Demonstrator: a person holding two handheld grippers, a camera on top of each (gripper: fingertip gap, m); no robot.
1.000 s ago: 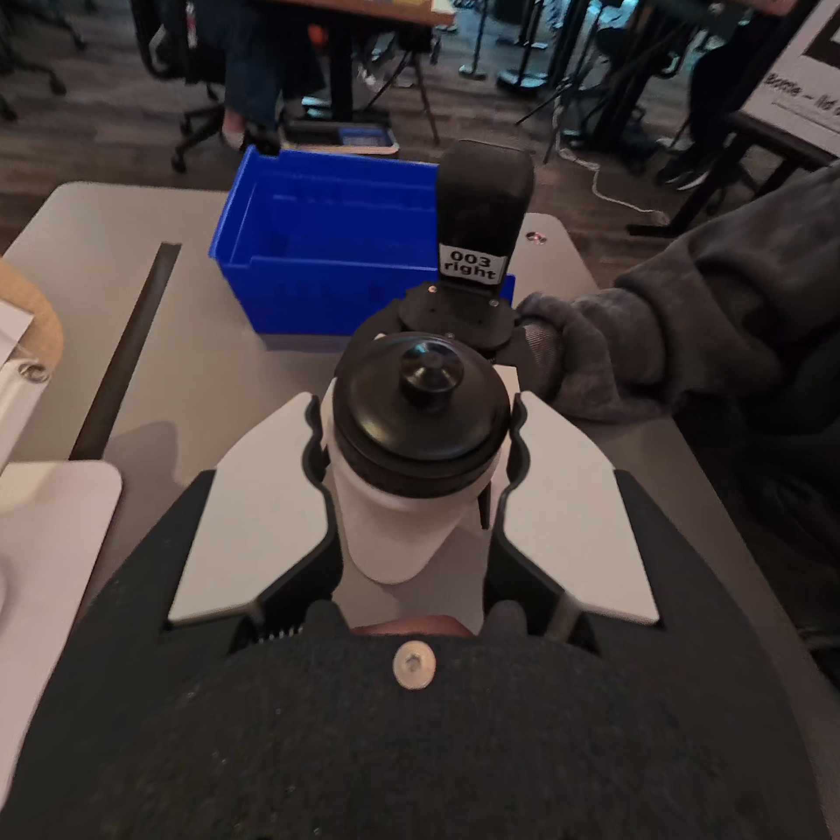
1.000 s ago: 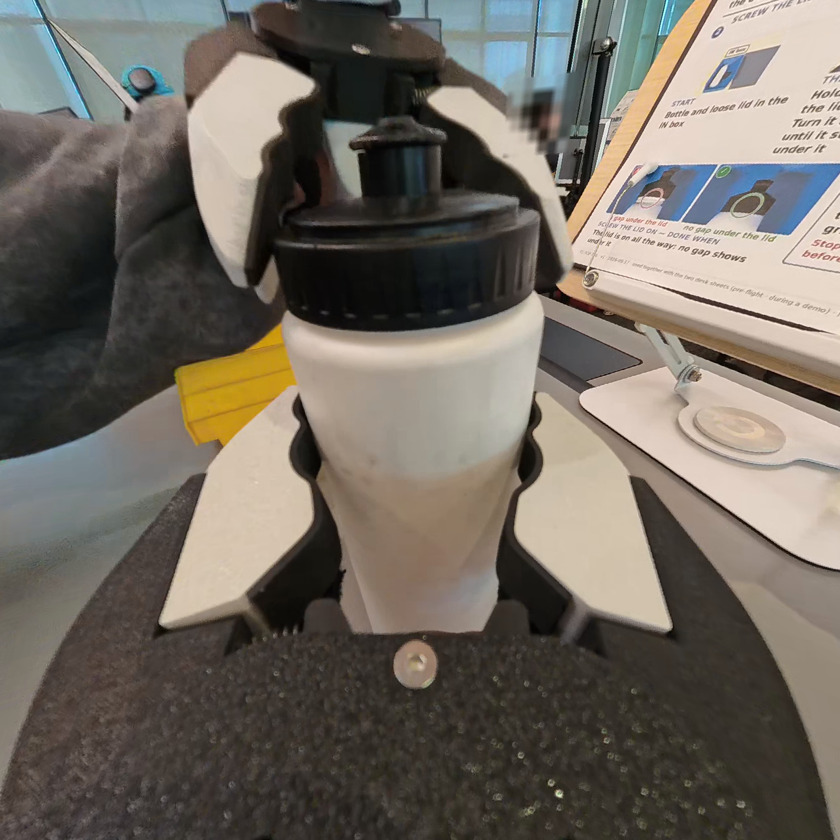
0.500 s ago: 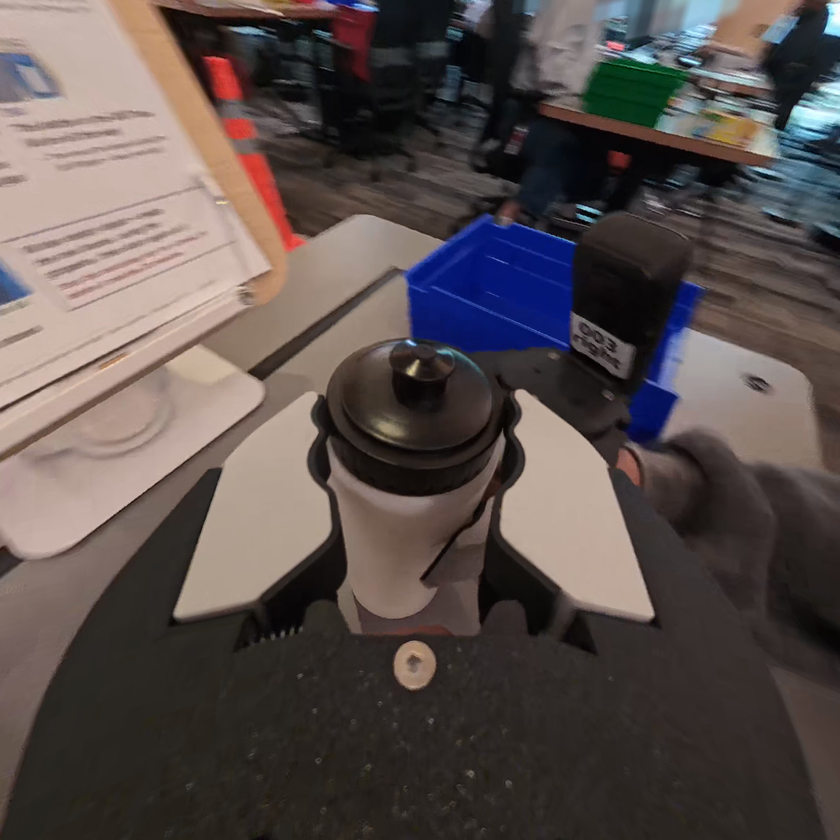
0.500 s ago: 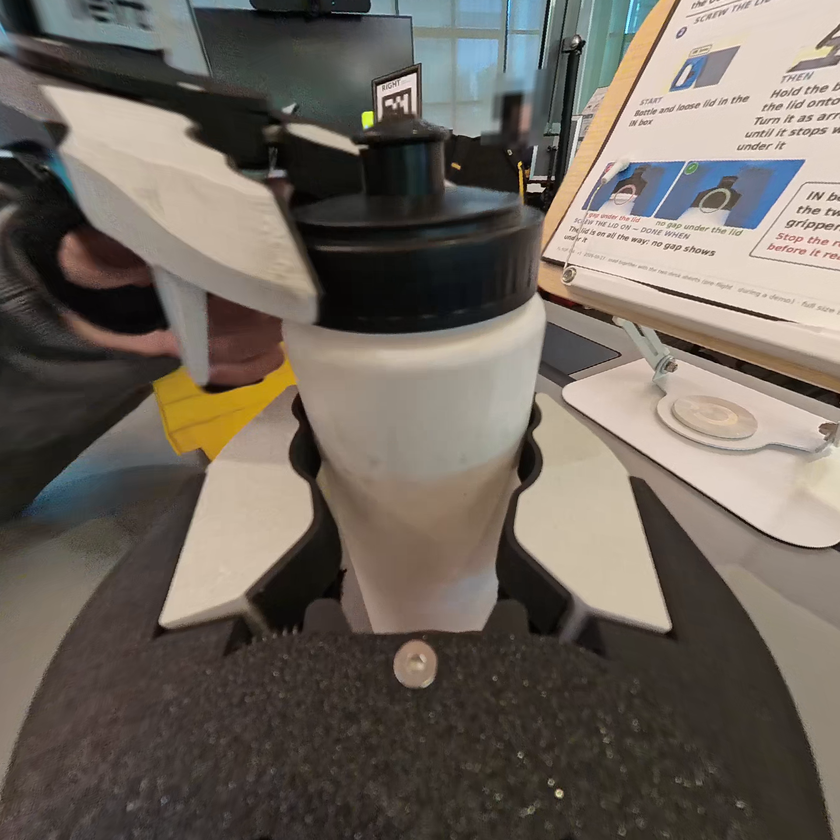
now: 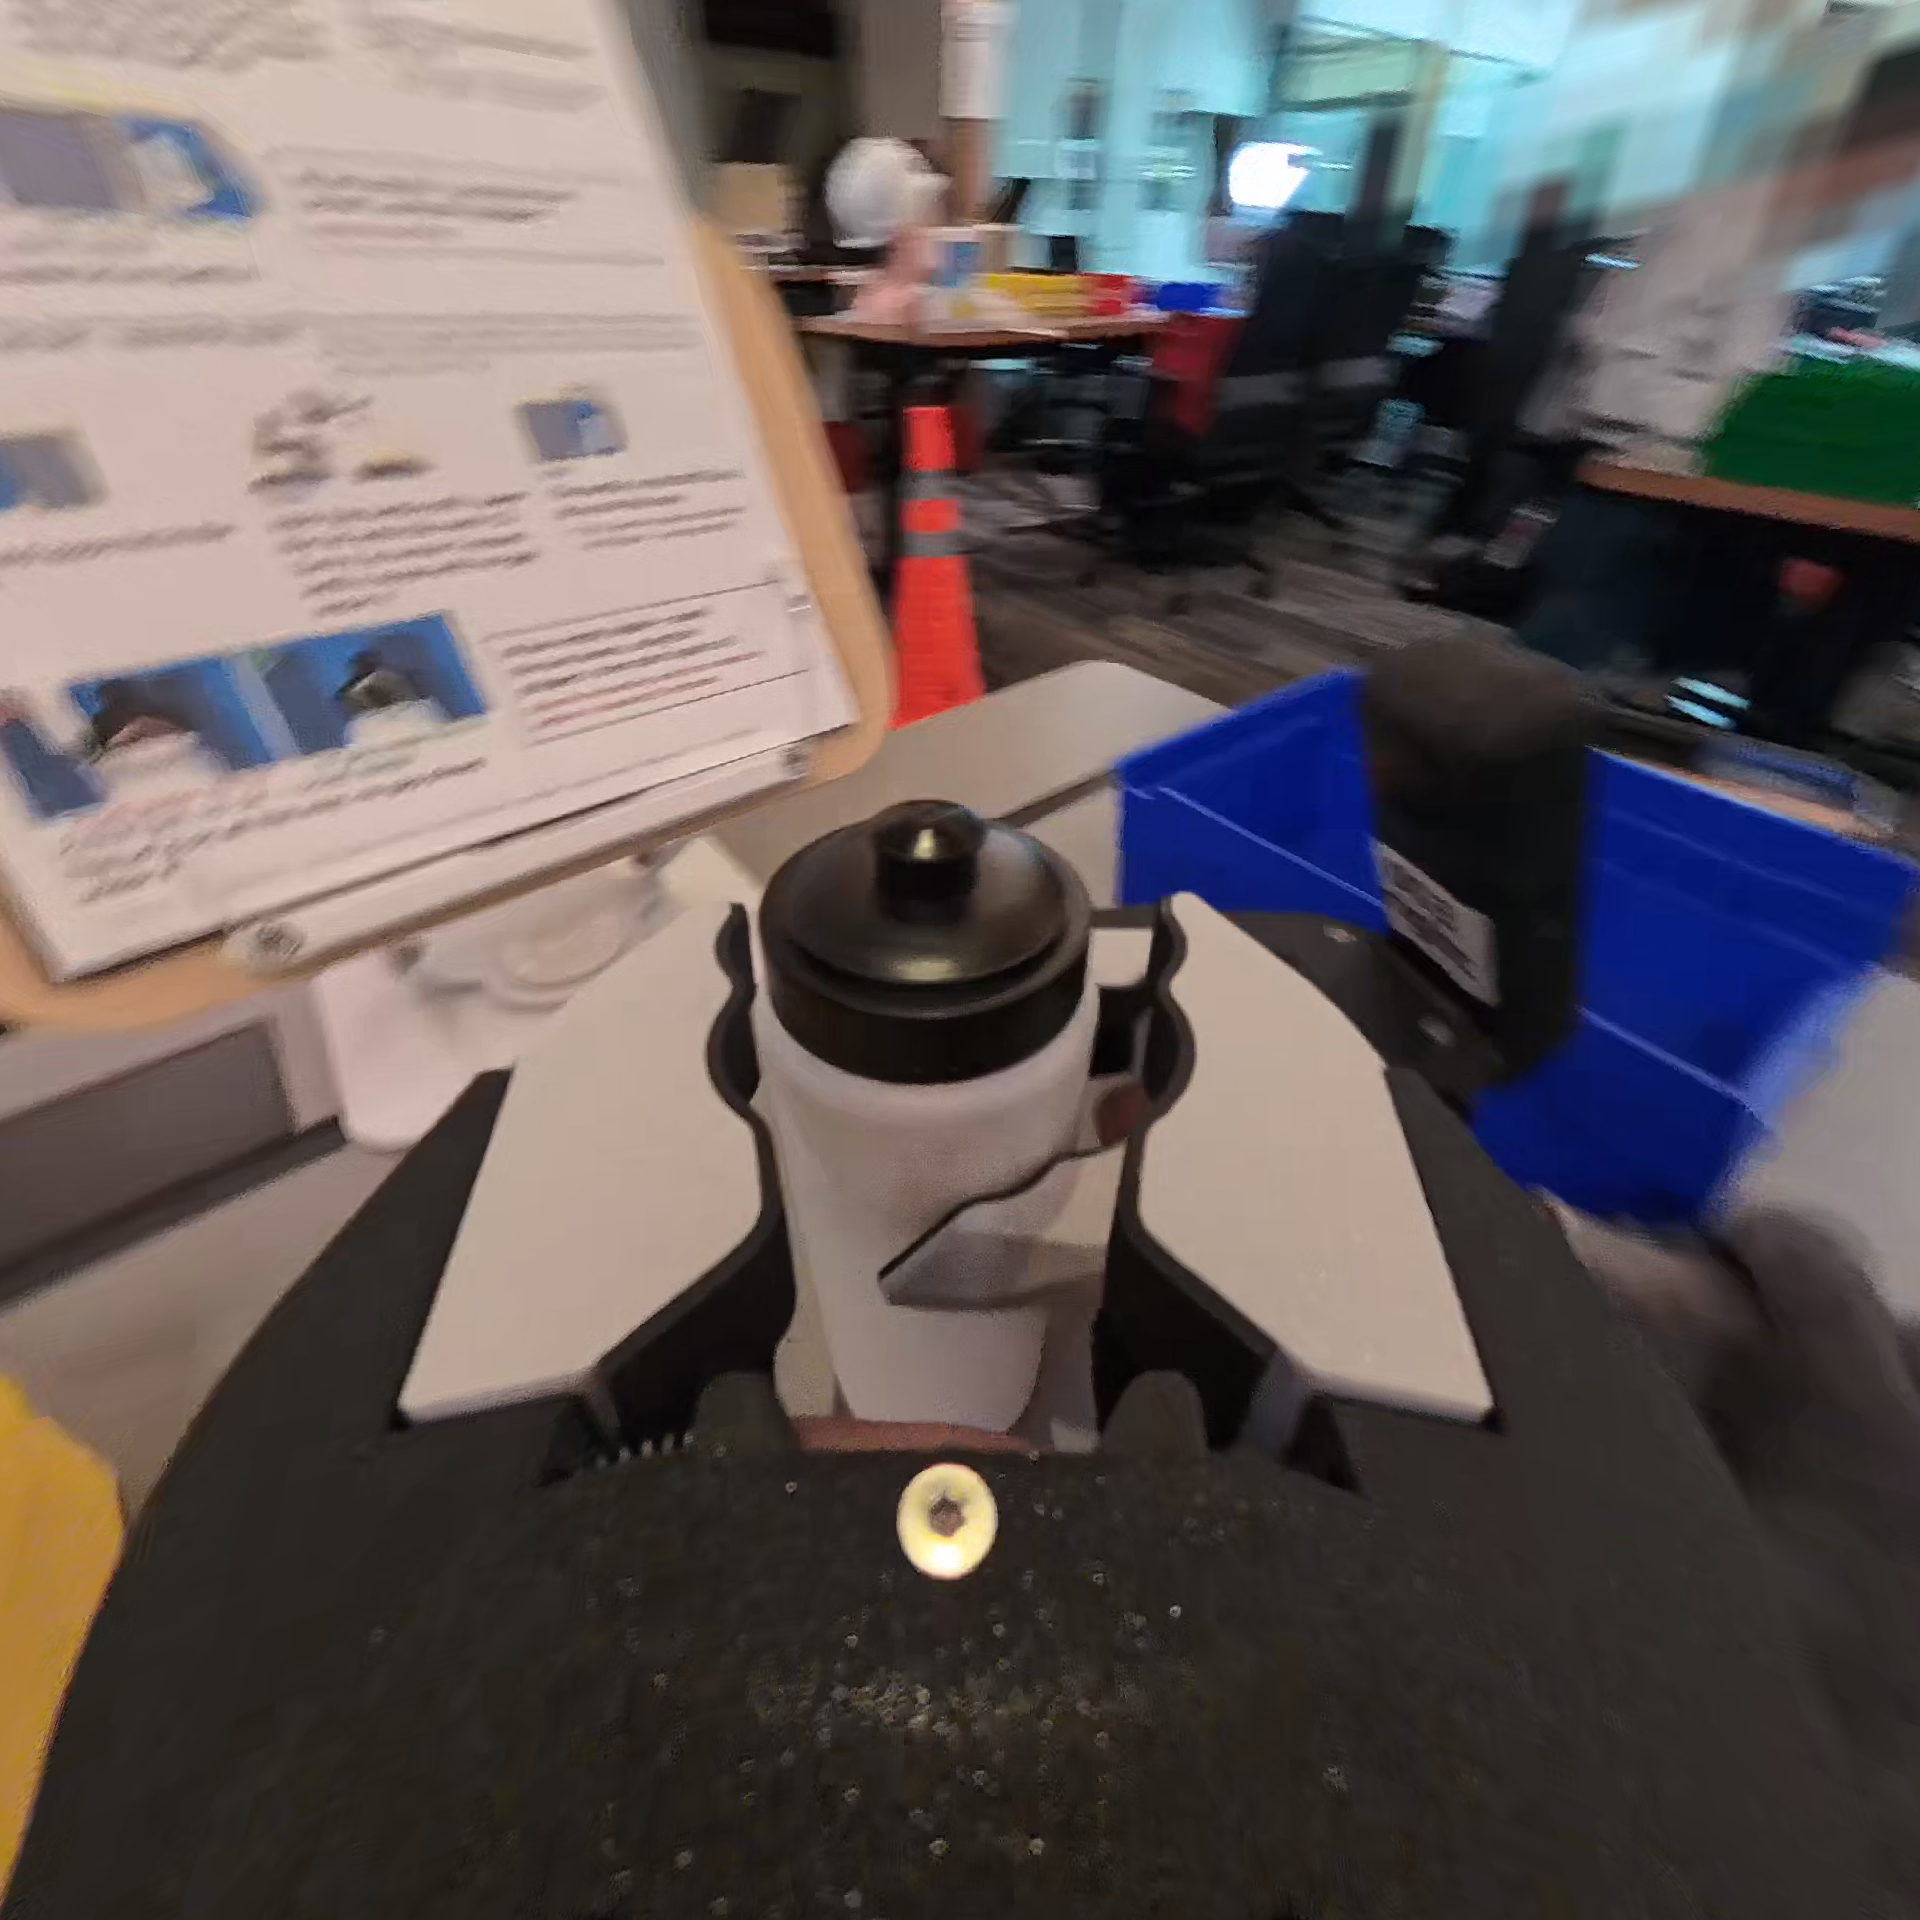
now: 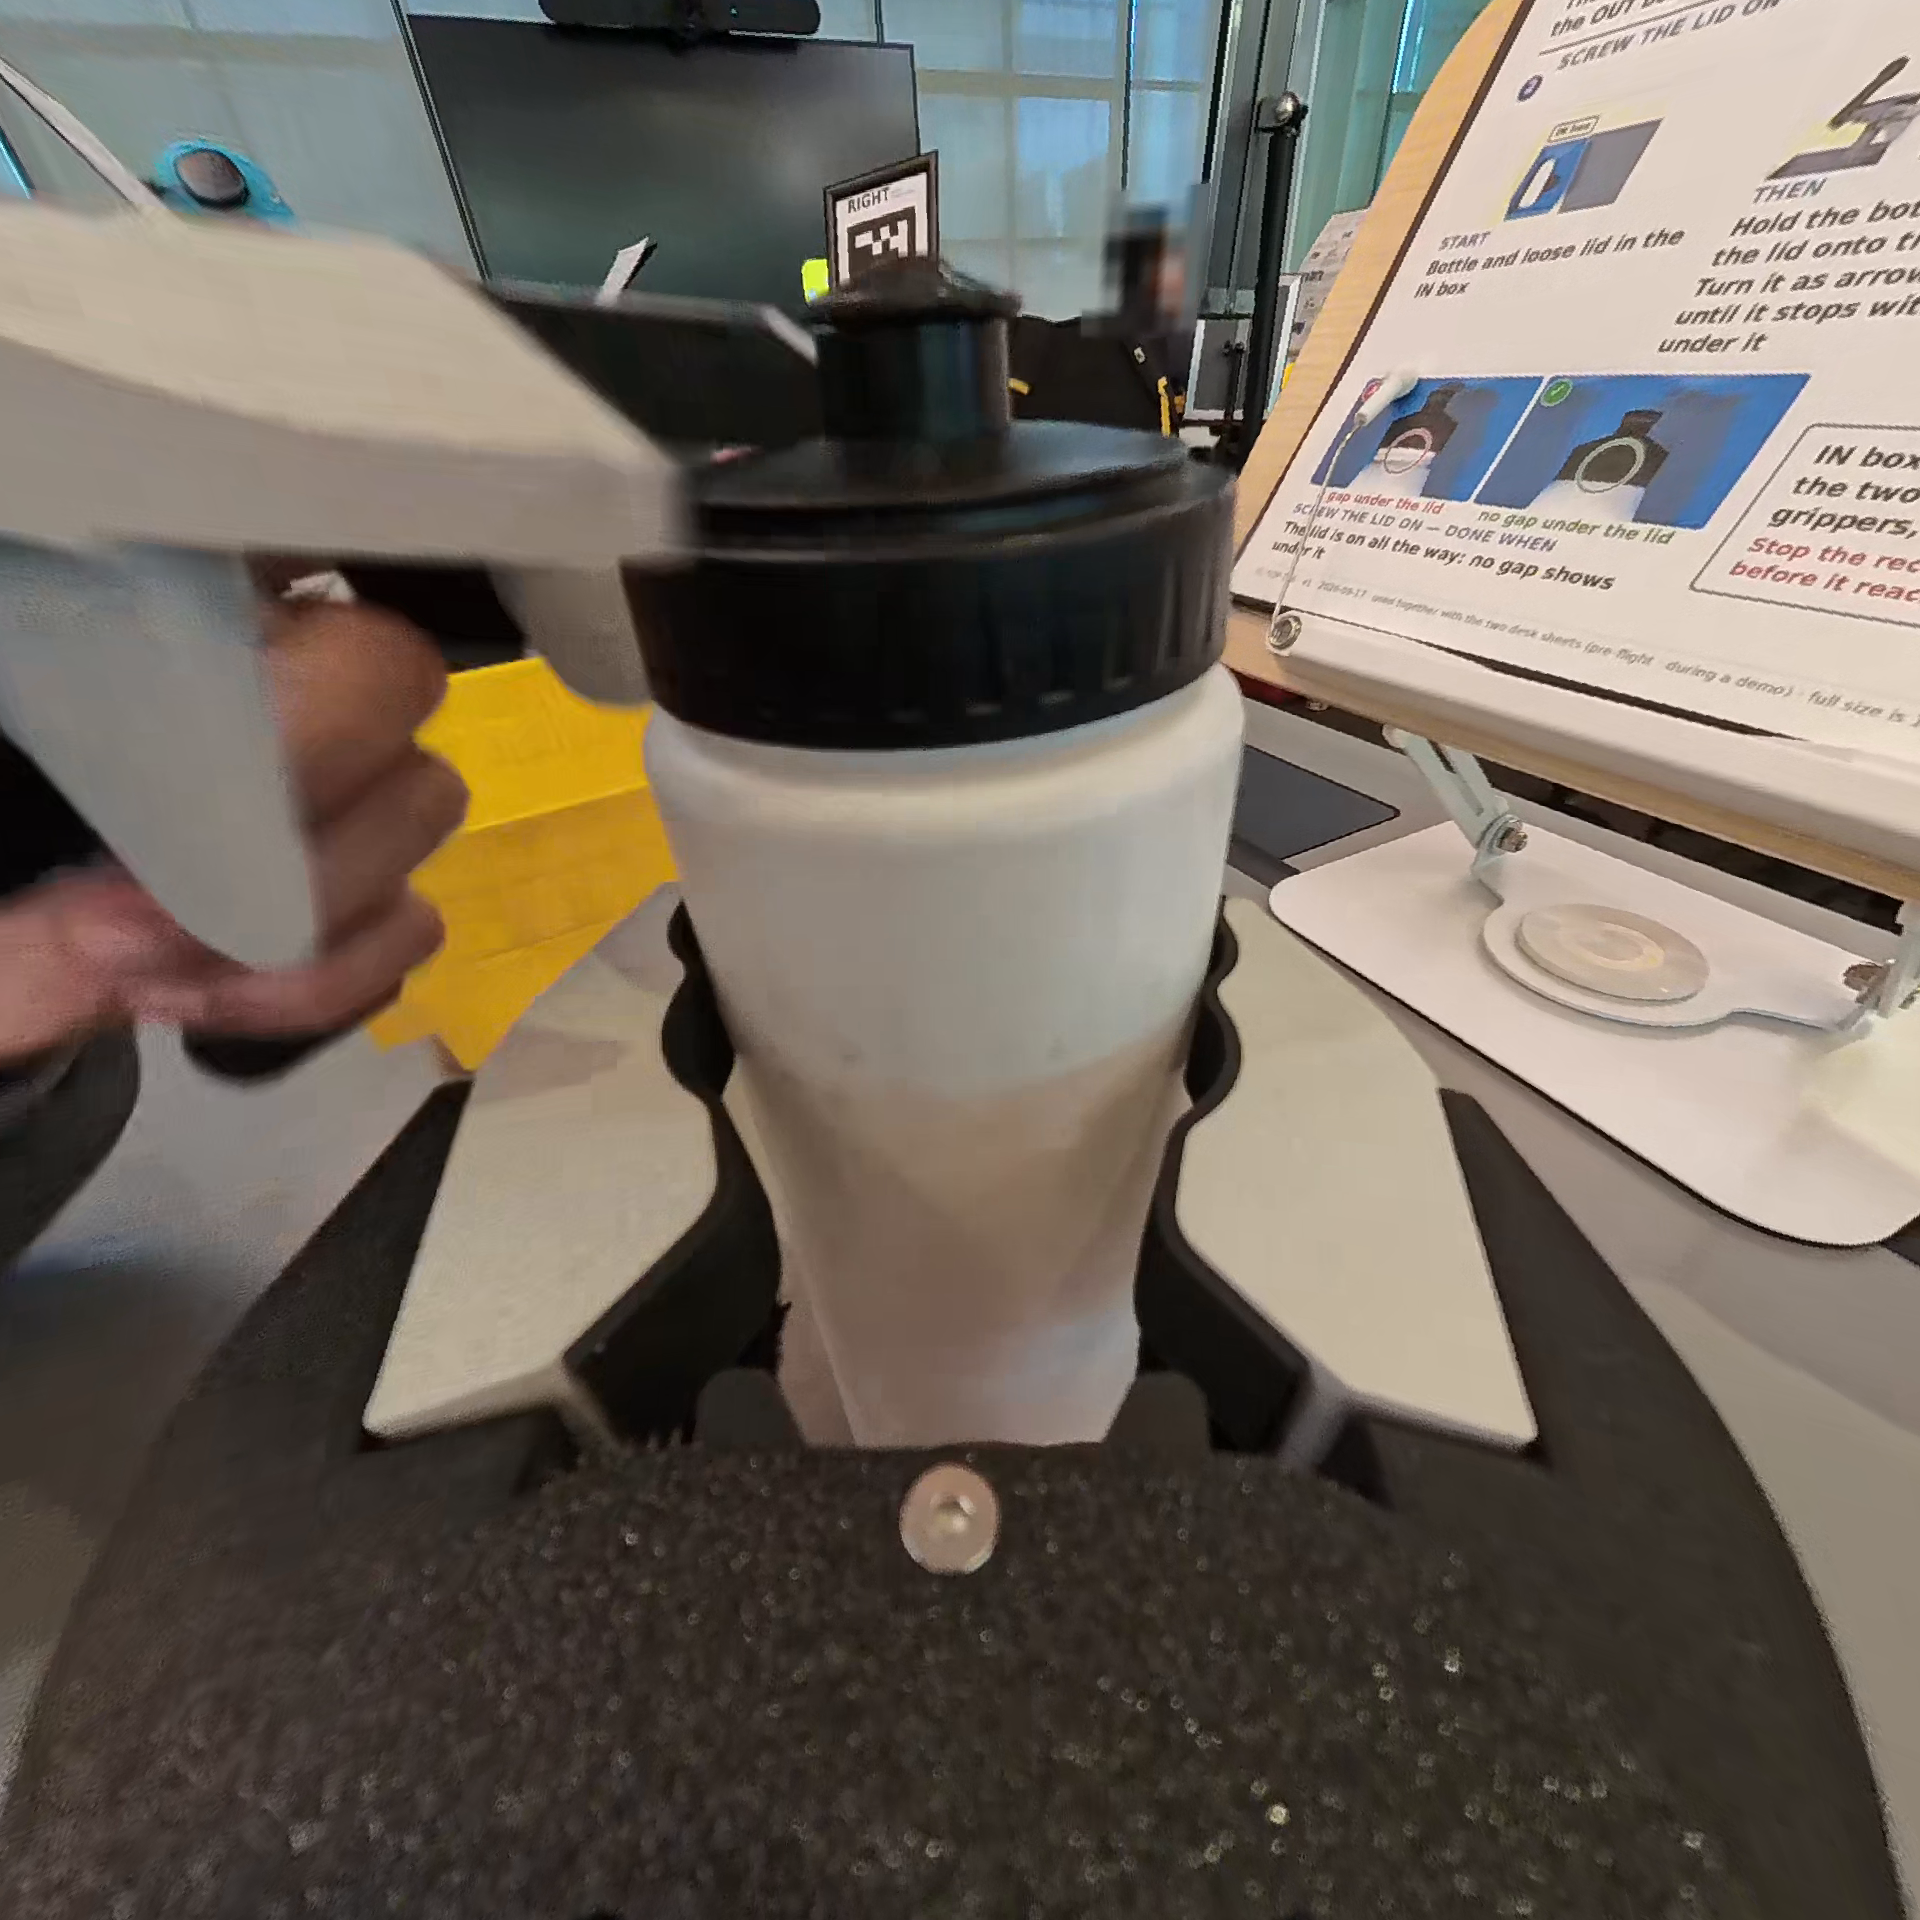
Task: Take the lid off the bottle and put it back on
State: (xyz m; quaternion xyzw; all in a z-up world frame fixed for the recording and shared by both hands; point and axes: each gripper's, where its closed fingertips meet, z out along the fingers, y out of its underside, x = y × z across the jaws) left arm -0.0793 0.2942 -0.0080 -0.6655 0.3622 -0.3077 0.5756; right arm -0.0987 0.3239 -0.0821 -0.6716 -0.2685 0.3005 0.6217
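Observation:
A white bottle (image 6: pixel 951 935) with a black ribbed lid (image 6: pixel 935 613) stands upright. My right gripper (image 6: pixel 956 945) is shut on the bottle's body below the lid. In the left wrist view my left gripper (image 5: pixel 951 935) is closed round the lid (image 5: pixel 920 935) from the side, above the white body (image 5: pixel 914 1174). One of its white fingers (image 6: pixel 312 416) presses the lid's left side in the right wrist view; the other finger is hidden behind the lid. The right gripper's black handle (image 5: pixel 1475 852) shows beyond the bottle.
A blue bin (image 5: pixel 1683 997) stands behind the bottle. A yellow bin (image 6: pixel 530 831) is at the other side. An instruction board (image 6: pixel 1662 416) on a white stand base (image 6: pixel 1558 1070) is close by. A hand (image 6: pixel 343 810) holds the left gripper. An orange cone (image 5: pixel 935 582) stands on the floor.
My left gripper has swung round the bottle while closed on the lid, so its view turned from the blue bin toward the instruction board. The right gripper and the bottle stayed put.

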